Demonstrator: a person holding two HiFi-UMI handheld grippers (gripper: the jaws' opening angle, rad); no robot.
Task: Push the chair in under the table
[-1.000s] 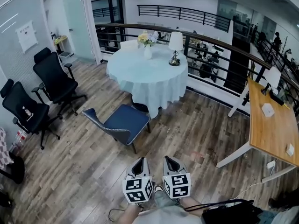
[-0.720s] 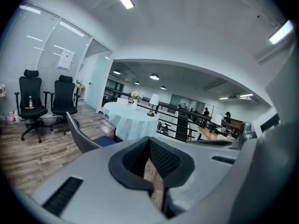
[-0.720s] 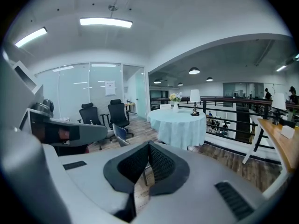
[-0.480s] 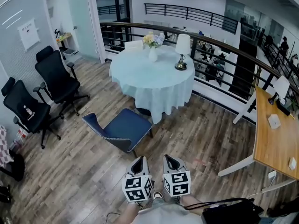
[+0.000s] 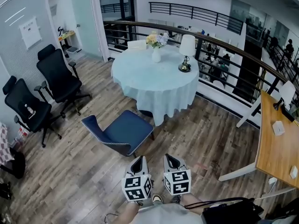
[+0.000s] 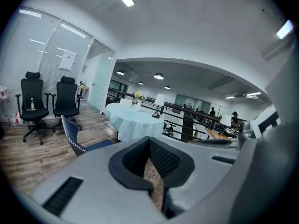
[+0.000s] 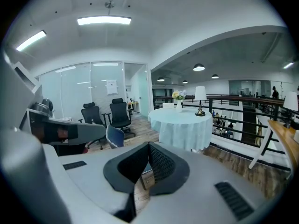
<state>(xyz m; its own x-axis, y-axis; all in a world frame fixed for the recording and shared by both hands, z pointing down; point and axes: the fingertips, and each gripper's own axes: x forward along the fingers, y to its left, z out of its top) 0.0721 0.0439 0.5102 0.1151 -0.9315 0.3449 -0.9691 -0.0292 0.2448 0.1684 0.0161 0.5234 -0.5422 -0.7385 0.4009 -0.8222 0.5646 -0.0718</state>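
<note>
A blue padded chair (image 5: 122, 132) stands on the wood floor, pulled out from a round table (image 5: 156, 78) draped in a pale cloth, its back turned toward the lower left. Both grippers hang side by side just short of the chair, touching nothing. My left gripper (image 5: 138, 161) is shut and empty. My right gripper (image 5: 168, 158) is also shut and empty. In the left gripper view the chair (image 6: 74, 135) sits left of the left gripper (image 6: 149, 142). In the right gripper view the chair (image 7: 114, 136) and the table (image 7: 182, 125) lie beyond the right gripper (image 7: 148, 146).
Two black office chairs (image 5: 58, 80) (image 5: 25, 108) stand by the left wall. A wooden desk (image 5: 278, 146) runs along the right. A railing (image 5: 224, 43) curves behind the table. A lamp (image 5: 187, 52) and a flower vase (image 5: 156, 48) stand on the cloth.
The whole view has drawn closer to the chair and table, both grippers carried forward together. The chair has not moved and both jaws stay shut.
</note>
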